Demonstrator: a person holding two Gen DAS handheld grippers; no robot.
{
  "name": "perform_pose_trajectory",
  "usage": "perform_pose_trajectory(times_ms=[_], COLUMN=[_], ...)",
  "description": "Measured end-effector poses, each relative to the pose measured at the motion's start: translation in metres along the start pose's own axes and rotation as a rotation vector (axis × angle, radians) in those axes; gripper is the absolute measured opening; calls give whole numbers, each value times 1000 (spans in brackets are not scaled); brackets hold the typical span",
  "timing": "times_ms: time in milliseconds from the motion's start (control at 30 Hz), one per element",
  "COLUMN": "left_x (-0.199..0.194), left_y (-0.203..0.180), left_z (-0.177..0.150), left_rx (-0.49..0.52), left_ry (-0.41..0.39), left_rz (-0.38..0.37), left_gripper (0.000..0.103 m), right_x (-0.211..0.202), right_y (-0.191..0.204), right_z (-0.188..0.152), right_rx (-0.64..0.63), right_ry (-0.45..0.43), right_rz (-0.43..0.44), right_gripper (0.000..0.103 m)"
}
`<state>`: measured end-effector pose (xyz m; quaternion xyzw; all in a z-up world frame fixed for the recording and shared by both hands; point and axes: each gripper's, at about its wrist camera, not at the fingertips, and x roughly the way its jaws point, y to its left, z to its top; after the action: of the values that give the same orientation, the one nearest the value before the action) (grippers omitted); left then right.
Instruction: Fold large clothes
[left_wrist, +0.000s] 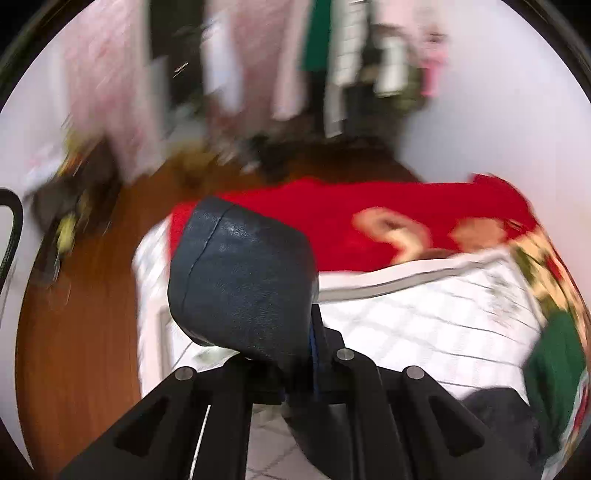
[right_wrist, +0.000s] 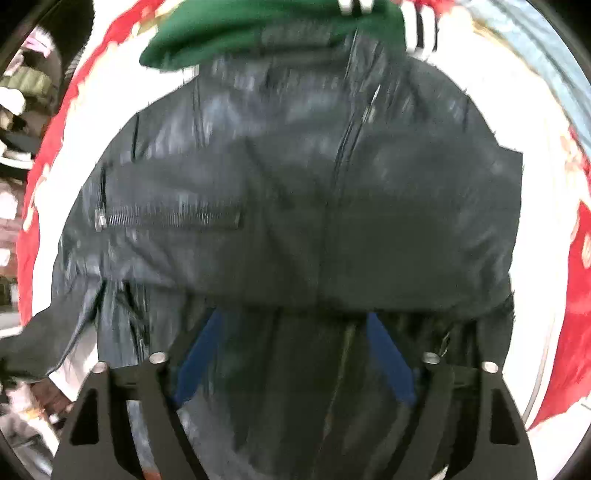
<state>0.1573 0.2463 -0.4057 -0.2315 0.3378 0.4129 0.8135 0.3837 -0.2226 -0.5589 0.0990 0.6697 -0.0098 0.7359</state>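
Observation:
A dark navy leather-look jacket (right_wrist: 295, 177) lies on a bed and fills the right wrist view, with a front zip and a chest pocket zip (right_wrist: 166, 218). My right gripper (right_wrist: 295, 354) is over its lower part with its blue-padded fingers (right_wrist: 388, 358) spread apart; fabric hides the tips. My left gripper (left_wrist: 295, 354) is shut on a fold of the jacket (left_wrist: 240, 280), lifted above the bed. Both views are motion-blurred.
The bed has a white checked sheet (left_wrist: 424, 325) and a red patterned blanket (left_wrist: 332, 218). A green garment (right_wrist: 258, 26) lies past the jacket's top. A wooden floor (left_wrist: 81, 314) and hanging clothes (left_wrist: 258, 66) are beyond the bed.

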Motion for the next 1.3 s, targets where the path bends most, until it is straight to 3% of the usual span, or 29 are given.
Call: perform_pose_trajectory(times_ms=[100,200,300,400,500,600,700,733,767,800,833,933,1067,1133,1233,1300], left_x=[-22,-42,-65,-100,-124,-120,-101,-96,-91,-92,-90,-87,-86,-78,-55,-35], left_y=[-62,-126,-199,-274,-325,-359,-359,-359,-354,-351,-349,-338,-308,-289,-252,-236], left_z=[7,-9,-45,-108,-175,-232,-270,-275,-276,-277,-274,-263,-235,-215,-176,-161], left_rx=[142,280,413,585,776,934,1003,999,981,964,942,898,834,793,730,708], left_ry=[-29,-34,17,103,173,288,384,413,451,479,505,539,540,507,445,405], left_rz=[-113,-241,-412,-600,-686,-679,-645,-641,-652,-666,-676,-676,-613,-532,-347,-244], left_gripper=[5,4,4,4,5,7,13,24,51,70,94,95,95,95,95,95], right_x=[-13,-22,-27,-31,-30,-27,-25,-24,-24,-24,-23,-21,-28,-39,-56,-57], right_y=[-18,-47,-85,-131,-173,-212,-245,-251,-259,-266,-272,-283,-288,-288,-282,-260], right_z=[9,14,17,19,10,-2,-18,-22,-28,-32,-38,-50,-51,-46,-23,-2], right_rx=[33,114,196,270,355,419,447,453,460,466,472,494,524,537,541,500], right_ry=[-44,-49,-58,-66,-53,-36,-16,-10,-2,4,11,38,35,3,-60,-82], right_rz=[0,12,11,1,-2,-7,-34,-39,-43,-44,-44,-34,15,60,183,234], right_gripper=[84,84,84,84,84,84,84,84,84,84,84,84,84,84,84,84])
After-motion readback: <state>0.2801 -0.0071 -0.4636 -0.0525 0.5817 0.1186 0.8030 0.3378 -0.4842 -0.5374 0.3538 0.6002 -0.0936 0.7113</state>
